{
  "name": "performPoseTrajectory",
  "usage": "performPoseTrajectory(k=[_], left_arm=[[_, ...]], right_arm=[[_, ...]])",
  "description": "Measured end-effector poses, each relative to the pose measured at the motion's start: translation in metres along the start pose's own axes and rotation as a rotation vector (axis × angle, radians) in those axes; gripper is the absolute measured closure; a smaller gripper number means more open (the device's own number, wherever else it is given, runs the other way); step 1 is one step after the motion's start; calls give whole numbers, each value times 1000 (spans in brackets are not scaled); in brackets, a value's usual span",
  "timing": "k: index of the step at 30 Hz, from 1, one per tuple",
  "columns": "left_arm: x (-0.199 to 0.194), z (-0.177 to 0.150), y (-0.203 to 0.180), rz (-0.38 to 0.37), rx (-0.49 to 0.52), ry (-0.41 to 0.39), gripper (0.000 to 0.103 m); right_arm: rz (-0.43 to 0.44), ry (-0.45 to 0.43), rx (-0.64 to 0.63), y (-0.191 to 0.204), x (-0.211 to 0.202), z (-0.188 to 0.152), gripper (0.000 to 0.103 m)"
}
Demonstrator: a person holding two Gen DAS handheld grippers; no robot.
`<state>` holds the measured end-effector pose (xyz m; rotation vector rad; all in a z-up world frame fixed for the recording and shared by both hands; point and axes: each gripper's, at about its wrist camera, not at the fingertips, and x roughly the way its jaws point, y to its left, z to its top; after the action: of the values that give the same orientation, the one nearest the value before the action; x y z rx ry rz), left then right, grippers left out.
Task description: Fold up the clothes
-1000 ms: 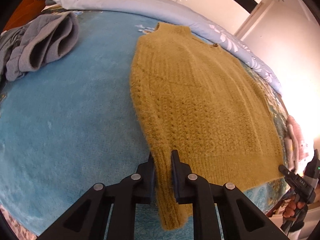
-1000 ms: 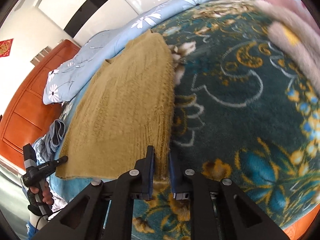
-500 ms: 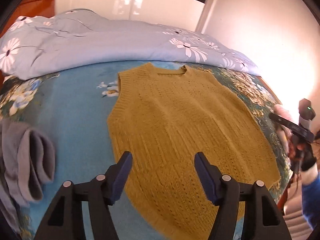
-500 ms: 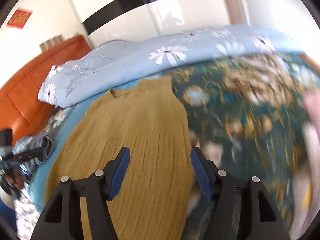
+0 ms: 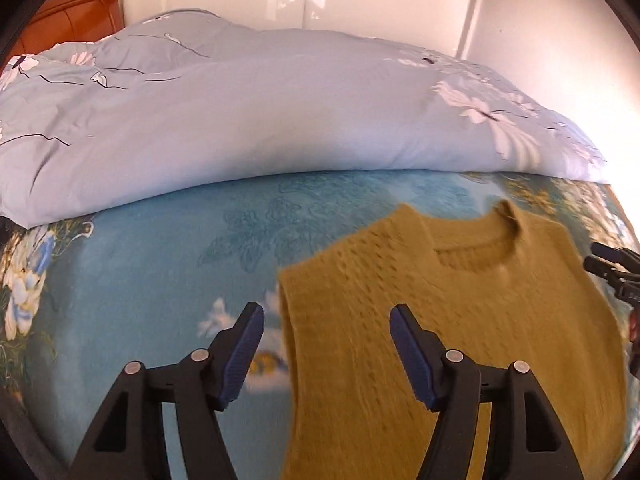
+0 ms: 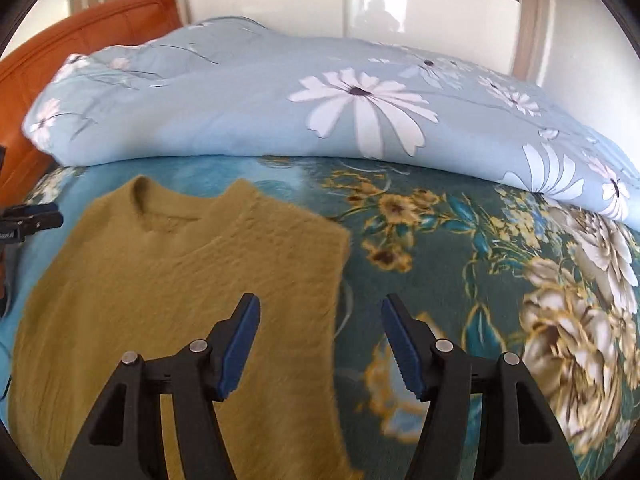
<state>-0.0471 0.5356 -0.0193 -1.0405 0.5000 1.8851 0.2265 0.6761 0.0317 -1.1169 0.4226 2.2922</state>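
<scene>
A mustard-yellow knitted sleeveless sweater (image 5: 460,320) lies flat on the bed, neckline toward the pillows. My left gripper (image 5: 326,344) hovers open over its left shoulder edge, one blue-padded finger over the blue blanket, the other over the knit. The same sweater (image 6: 168,300) fills the lower left of the right wrist view. There my right gripper (image 6: 318,340) hangs open over the sweater's right armhole edge, holding nothing. Each gripper's tip shows at the edge of the other's view.
A folded pale-blue floral duvet (image 5: 260,120) runs across the bed beyond the sweater. The blue floral blanket (image 5: 140,280) covers the mattress, darker teal with flowers (image 6: 500,280) on the right. An orange headboard (image 6: 80,28) stands at the back left.
Both grippers let go of the sweater's hem corners, opened, and moved up along the garment to its shoulders. The grey clothes have left the left wrist view.
</scene>
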Motion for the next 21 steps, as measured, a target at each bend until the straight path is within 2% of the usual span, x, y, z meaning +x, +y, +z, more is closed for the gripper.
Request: performPoseTrajectory(k=[5, 9, 11, 12, 13, 14, 15, 19, 21], left_arm=[[43, 10, 3, 6, -20, 13, 34], [59, 10, 5, -31, -12, 28, 34], [58, 11, 7, -59, -8, 25, 46], [56, 12, 8, -64, -10, 19, 59], [54, 12, 10, -72, -14, 15, 77], [52, 12, 10, -86, -18, 17, 82], [49, 12, 9, -95, -17, 15, 85], [18, 10, -1, -80, 25, -49, 88], [-8, 12, -3, -110, 34, -95, 88]], right_arm=[[40, 27, 49, -12, 39, 20, 39], [75, 44, 77, -9, 59, 28, 46], [89, 31, 90, -8, 58, 30, 60], [96, 25, 96, -7, 58, 31, 68], [103, 19, 99, -7, 58, 32, 75], [112, 16, 97, -5, 58, 31, 83], [117, 14, 98, -4, 56, 31, 90], [131, -39, 96, 0, 25, 31, 92], [145, -83, 77, 1, -2, 30, 92]])
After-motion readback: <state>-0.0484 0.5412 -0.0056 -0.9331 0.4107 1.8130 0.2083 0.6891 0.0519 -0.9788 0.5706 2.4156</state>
